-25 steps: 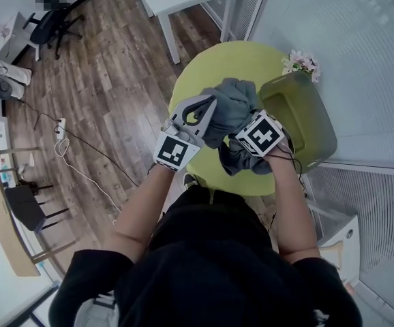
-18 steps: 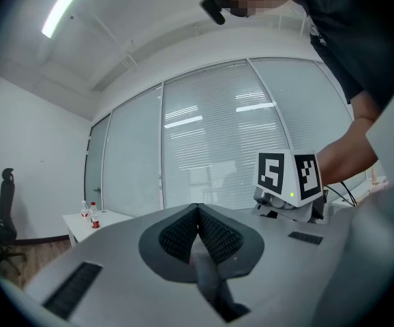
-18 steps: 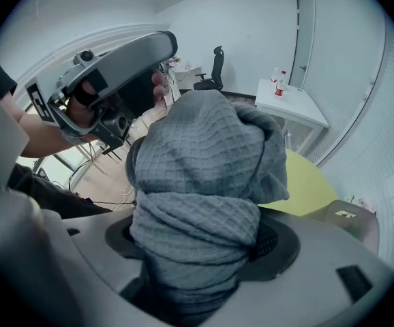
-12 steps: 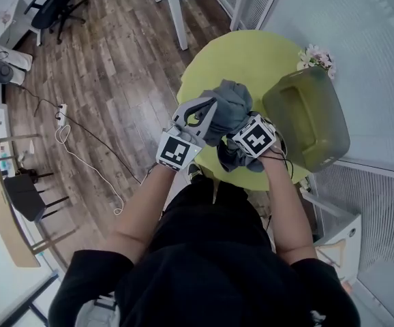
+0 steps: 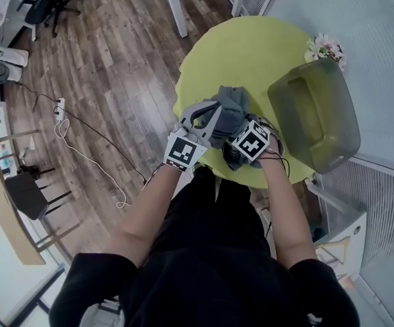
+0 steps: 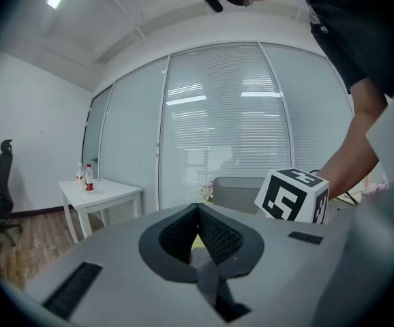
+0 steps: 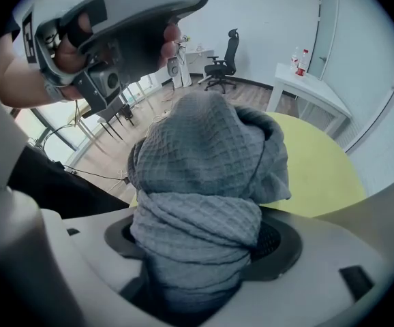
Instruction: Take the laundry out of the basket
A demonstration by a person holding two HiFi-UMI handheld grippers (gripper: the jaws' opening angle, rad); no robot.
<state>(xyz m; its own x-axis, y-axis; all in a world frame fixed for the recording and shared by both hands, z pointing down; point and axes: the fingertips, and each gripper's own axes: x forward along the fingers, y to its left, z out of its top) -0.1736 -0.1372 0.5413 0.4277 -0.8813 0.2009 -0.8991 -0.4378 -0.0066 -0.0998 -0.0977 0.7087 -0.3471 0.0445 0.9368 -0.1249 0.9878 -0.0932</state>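
A grey waffle-weave cloth [image 5: 231, 106] is bunched over the near part of the round yellow-green table [image 5: 251, 50]. My right gripper [image 7: 200, 240] is shut on a thick fold of this cloth [image 7: 207, 155], which rises in front of its camera. In the head view the right gripper [image 5: 234, 129] reaches in under the cloth. My left gripper [image 5: 214, 109] rests against the cloth's left side. Its jaws [image 6: 198, 210] are shut at the tips with nothing between them. The olive-green basket [image 5: 333, 114] stands on the table's right side, apart from the cloth.
A bunch of flowers [image 5: 325, 46] stands behind the basket. A white table [image 6: 98, 189] with two bottles is beyond the round table. An office chair [image 7: 224, 60] and a cable [image 5: 81, 142] are on the wooden floor at left. A glass wall with blinds runs along the right.
Both grippers and the grey cloth have drawn away from the basket, toward the table's near edge. The right gripper has kept its hold.
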